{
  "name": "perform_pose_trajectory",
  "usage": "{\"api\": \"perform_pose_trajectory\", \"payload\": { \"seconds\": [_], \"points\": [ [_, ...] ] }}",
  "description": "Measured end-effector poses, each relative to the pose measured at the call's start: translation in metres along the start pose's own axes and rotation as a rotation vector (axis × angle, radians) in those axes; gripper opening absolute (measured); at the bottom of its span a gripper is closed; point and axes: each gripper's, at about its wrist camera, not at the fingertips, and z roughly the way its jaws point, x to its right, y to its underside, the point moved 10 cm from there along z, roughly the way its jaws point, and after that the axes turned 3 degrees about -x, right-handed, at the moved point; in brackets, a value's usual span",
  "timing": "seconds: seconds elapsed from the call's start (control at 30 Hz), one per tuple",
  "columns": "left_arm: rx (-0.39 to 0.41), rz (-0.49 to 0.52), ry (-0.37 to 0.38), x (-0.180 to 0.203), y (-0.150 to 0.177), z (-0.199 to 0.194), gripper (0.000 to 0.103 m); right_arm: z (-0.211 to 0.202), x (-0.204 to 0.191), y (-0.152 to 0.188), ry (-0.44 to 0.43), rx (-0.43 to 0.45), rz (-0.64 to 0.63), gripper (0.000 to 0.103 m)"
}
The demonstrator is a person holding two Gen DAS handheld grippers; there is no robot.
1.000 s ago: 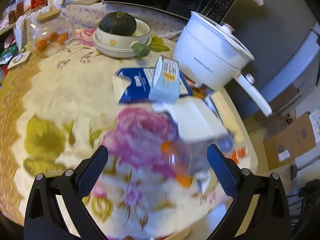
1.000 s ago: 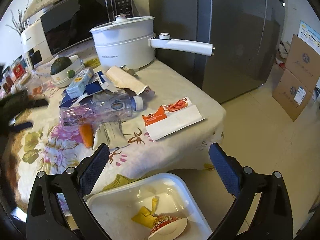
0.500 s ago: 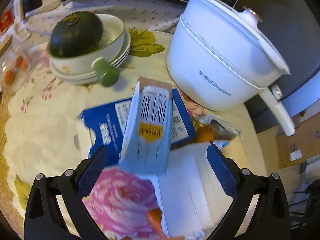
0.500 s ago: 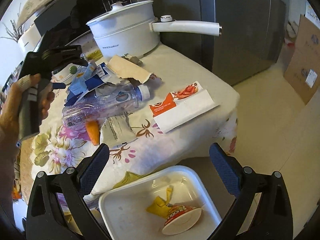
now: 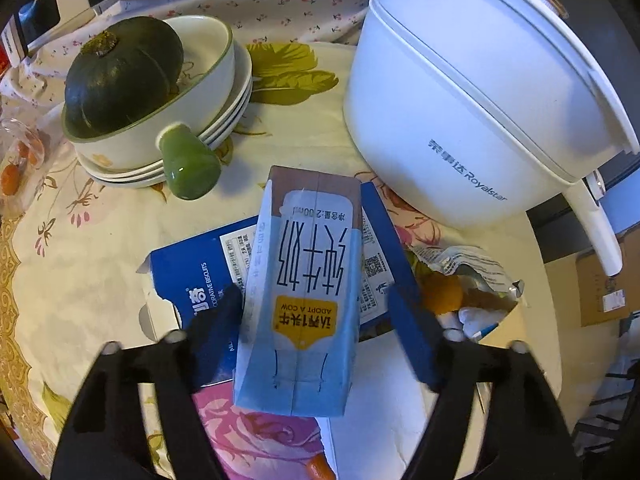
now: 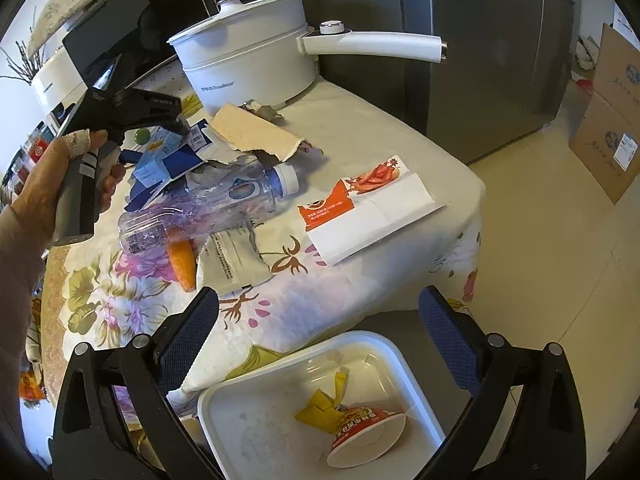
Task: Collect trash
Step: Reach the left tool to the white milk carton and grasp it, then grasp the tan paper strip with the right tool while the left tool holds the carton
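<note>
Both left claw fingers blurred — straddling milk carton

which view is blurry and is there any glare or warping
Left wrist view: the left claw is smeared by motion blur, while the milk carton between its fingers stays readable; the white pot bulges from fisheye warping. Right wrist view: sharp, evenly lit, with mild glare on the plastic bottle and the edges curved.
</note>
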Motion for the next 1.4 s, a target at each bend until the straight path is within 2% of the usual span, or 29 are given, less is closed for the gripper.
{"api": "perform_pose_trajectory", "payload": {
  "seconds": [0.03,0.27,0.4,0.5,0.6,0.7,0.77,0.93,1.03,1.13,1.23,1.3,1.4],
  "points": [
    [0.0,0.002,0.003,-0.001,0.0,0.001,0.059,0.001,0.0,0.0,0.002,-0.002,-0.001,0.096],
    [0.058,0.0,0.049,0.002,0.006,-0.017,0.058,0.001,0.0,-0.001,0.0,-0.003,-0.002,0.096],
    [0.118,0.027,0.108,0.014,0.017,-0.051,0.058,0.001,0.0,-0.003,0.001,0.009,0.004,0.096],
    [0.19,0.028,0.191,0.024,0.033,-0.093,0.058,-0.002,0.0,-0.006,-0.005,0.031,0.012,0.096],
    [0.267,0.012,0.278,0.027,0.057,-0.137,0.058,-0.008,0.0,-0.013,-0.008,0.076,0.012,0.096],
    [0.337,-0.01,0.367,0.018,0.098,-0.175,0.058,-0.011,-0.001,-0.027,-0.043,0.096,0.024,0.096],
    [0.359,-0.024,0.41,0.011,0.12,-0.186,0.058,-0.013,-0.005,-0.043,-0.105,0.096,0.027,0.096],
    [0.375,-0.046,0.495,-0.007,0.169,-0.204,0.058,-0.001,-0.015,-0.094,-0.147,0.077,-0.018,0.096],
    [0.407,-0.032,0.496,-0.013,0.184,-0.206,0.058,0.018,-0.03,-0.123,-0.167,0.029,-0.056,0.096],
    [0.403,-0.019,0.509,-0.014,0.187,-0.204,0.058,0.037,-0.045,-0.14,-0.14,0.008,-0.107,0.096],
    [0.421,-0.006,0.496,-0.019,0.187,-0.206,0.058,0.059,-0.065,-0.145,-0.135,-0.038,-0.158,0.094],
    [0.408,-0.016,0.501,-0.022,0.187,-0.202,0.058,0.073,-0.075,-0.144,-0.117,-0.059,-0.185,0.09],
    [0.394,-0.022,0.497,-0.026,0.186,-0.196,0.058,0.089,-0.088,-0.146,-0.111,-0.079,-0.208,0.088]
  ]
}}
